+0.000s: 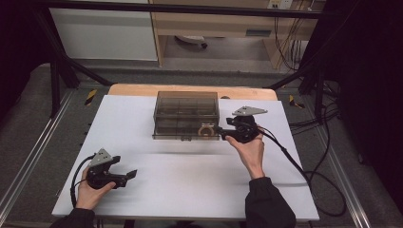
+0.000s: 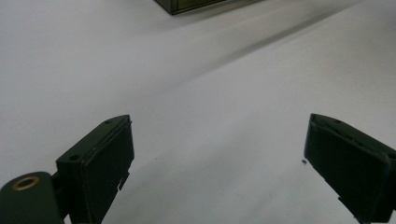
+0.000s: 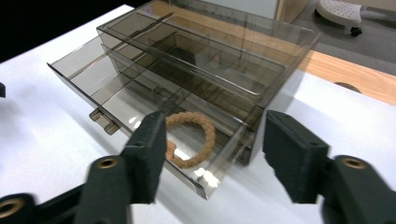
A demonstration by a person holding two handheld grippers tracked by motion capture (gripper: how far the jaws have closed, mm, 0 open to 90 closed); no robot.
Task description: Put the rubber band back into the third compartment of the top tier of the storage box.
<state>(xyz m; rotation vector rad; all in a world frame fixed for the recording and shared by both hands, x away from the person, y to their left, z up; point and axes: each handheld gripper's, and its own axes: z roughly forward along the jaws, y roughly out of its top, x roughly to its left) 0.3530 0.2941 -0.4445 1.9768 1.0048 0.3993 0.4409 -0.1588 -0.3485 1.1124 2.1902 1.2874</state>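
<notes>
A smoky clear drawer box stands at the table's far middle, its lower drawer pulled out toward the person. A tan braided bracelet lies in the drawer's right compartment and shows as a tan ring in the high view. My right gripper is open at the drawer's right front corner, nothing between its jaws. My left gripper rests open low over the near left of the white tabletop, jaws wide apart and empty.
The white table has a wooden strip along its far edge. Cables trail off the right side. A black frame and grey floor surround the table. The drawer's small handle tab points toward the person.
</notes>
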